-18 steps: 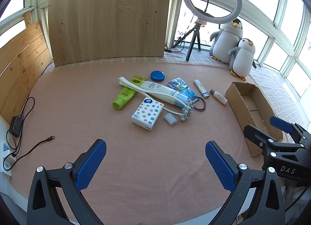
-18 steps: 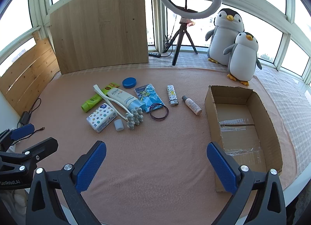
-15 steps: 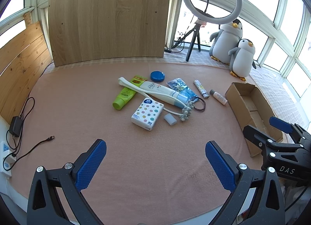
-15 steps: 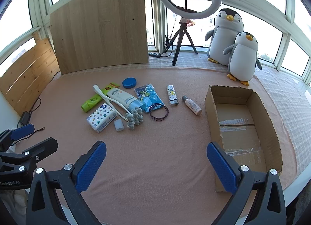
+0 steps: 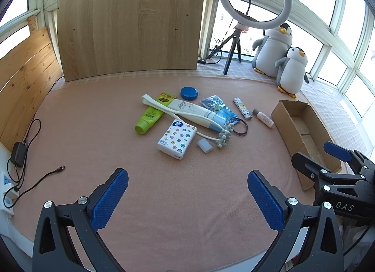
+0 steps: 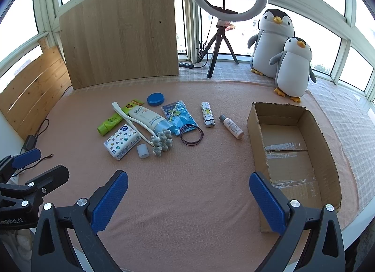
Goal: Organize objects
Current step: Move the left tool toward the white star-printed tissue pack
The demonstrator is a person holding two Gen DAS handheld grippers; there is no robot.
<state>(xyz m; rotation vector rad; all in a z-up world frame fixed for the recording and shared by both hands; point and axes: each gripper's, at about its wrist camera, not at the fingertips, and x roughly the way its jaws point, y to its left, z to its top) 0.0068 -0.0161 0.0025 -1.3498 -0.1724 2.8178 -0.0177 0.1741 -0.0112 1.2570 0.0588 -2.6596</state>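
Observation:
Small objects lie in a cluster mid-table: a tissue pack [image 5: 177,138] [image 6: 121,141], a green tube [image 5: 150,117], a white AQUA tube [image 6: 150,119], a blue round tin [image 6: 155,99], a blue packet [image 6: 179,117], a lighter [image 6: 207,114], a small bottle [image 6: 231,126], hair ties [image 6: 191,135], a white massager [image 6: 161,141] and a small cap [image 6: 143,151]. An empty cardboard box [image 6: 328,154] [image 5: 293,117] stands at the right. My left gripper [image 5: 187,199] and right gripper [image 6: 188,199] are open and empty, near the front edge.
A wooden board [image 6: 119,30] leans at the back. A ring light on a tripod [image 6: 225,25] and two plush penguins [image 6: 293,70] stand at the back right. A cable and charger [image 5: 21,154] lie at the left edge.

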